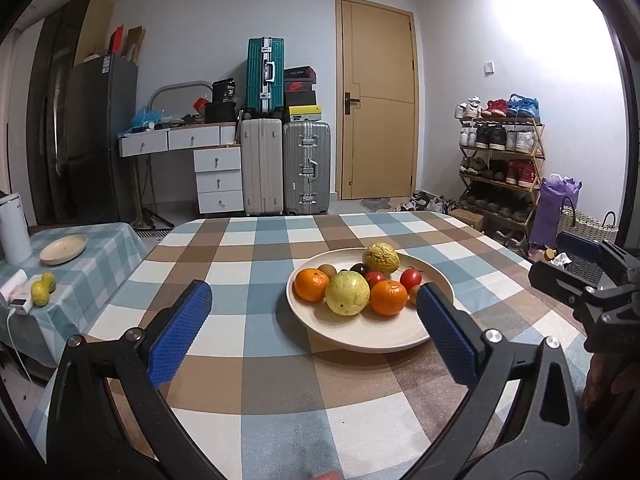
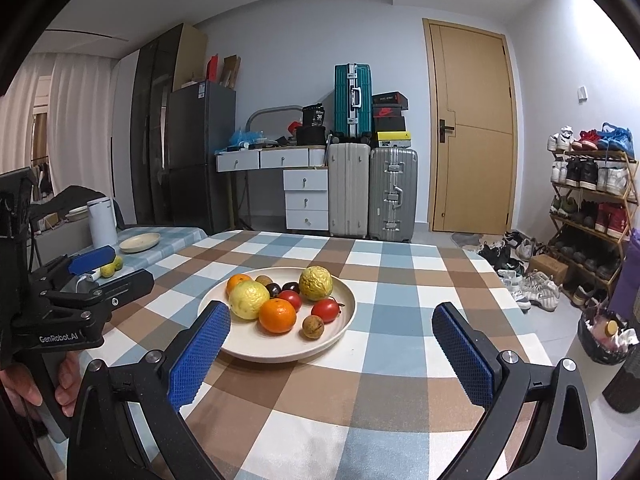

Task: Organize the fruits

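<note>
- Left gripper [image 1: 314, 304], black frame with blue textured pads: fingers spread wide, holding nothing, raised over the near part of the round table in its brown, blue and white checked cloth [image 1: 248, 380]
- Right gripper [image 2: 332, 328], same build: fingers likewise spread wide and empty, just right of the left unit
- Wide cream ceramic plate [image 1: 360, 336]: rests on the cloth, right of centre in the left wrist view
- Plate contents: two oranges [image 1: 387, 298], two yellow-green guavas [image 1: 346, 293], red tomatoes [image 1: 411, 278], one dark plum [image 1: 359, 268] and small brown fruits [image 2: 312, 326], lying close together
- Side table in a pale blue checked cloth [image 1: 92, 264], left of the round table: carries an empty cream dish [image 1: 63, 249] and two small green-yellow citrus fruits [image 1: 40, 293] near its front edge
</note>
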